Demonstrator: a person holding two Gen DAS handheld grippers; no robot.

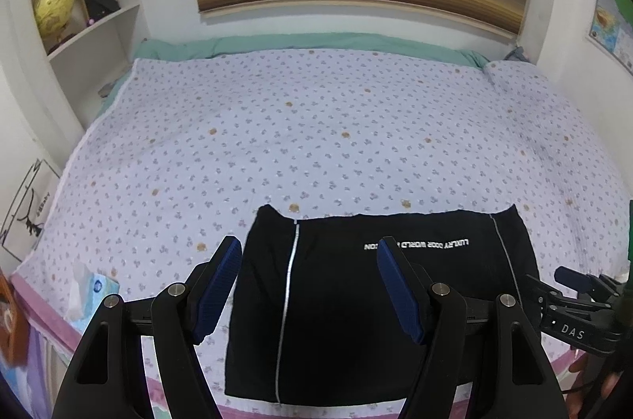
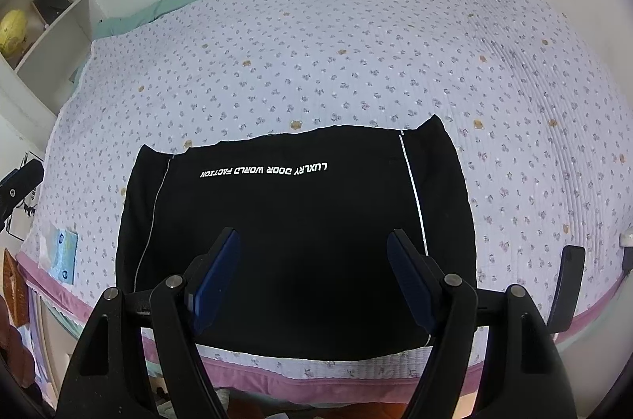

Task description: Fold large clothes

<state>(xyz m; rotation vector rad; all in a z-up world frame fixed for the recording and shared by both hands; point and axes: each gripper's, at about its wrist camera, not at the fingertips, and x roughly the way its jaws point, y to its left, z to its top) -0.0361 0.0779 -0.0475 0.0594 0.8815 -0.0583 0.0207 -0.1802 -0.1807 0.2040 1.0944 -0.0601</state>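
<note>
Black garment [image 2: 296,241] lying flat on the bed [image 2: 356,63], at the near edge, already folded to a rough rectangle, with white lettering upside down near its far edge and a thin pale stripe running near-to-far down each side. Far corners poking up a little; far edge slightly wavy. Near edge just short of the pink border of the bedcover.

Left tongs [image 1: 308,284] spread wide and grasping nothing, hanging above the left part of the garment. Right tongs [image 2: 312,276] likewise released, empty, hanging above the near middle of the cloth. Right tool also visible at the right edge of the left view.

Judged from the tidy shape: probably one more fold left, or a final smoothing. For a clean fold:

- Pick matching corners, one per side, so both ends lift together.
- Close on both layers at once, not only the top one; otherwise the earlier fold likely to slide open.
- Lift only enough to clear the cloth, then carry across evenly and lay edge on edge.
- Use the two stripes as guides for squareness.
- Flatten the raised far corners before or after, pressing with closed tips.

Risk: dark fabric hiding its layer edges, so easy to miss the lower layer. Tissue pack [image 1: 95,290] on the left, well apart, no obstacle.
</note>
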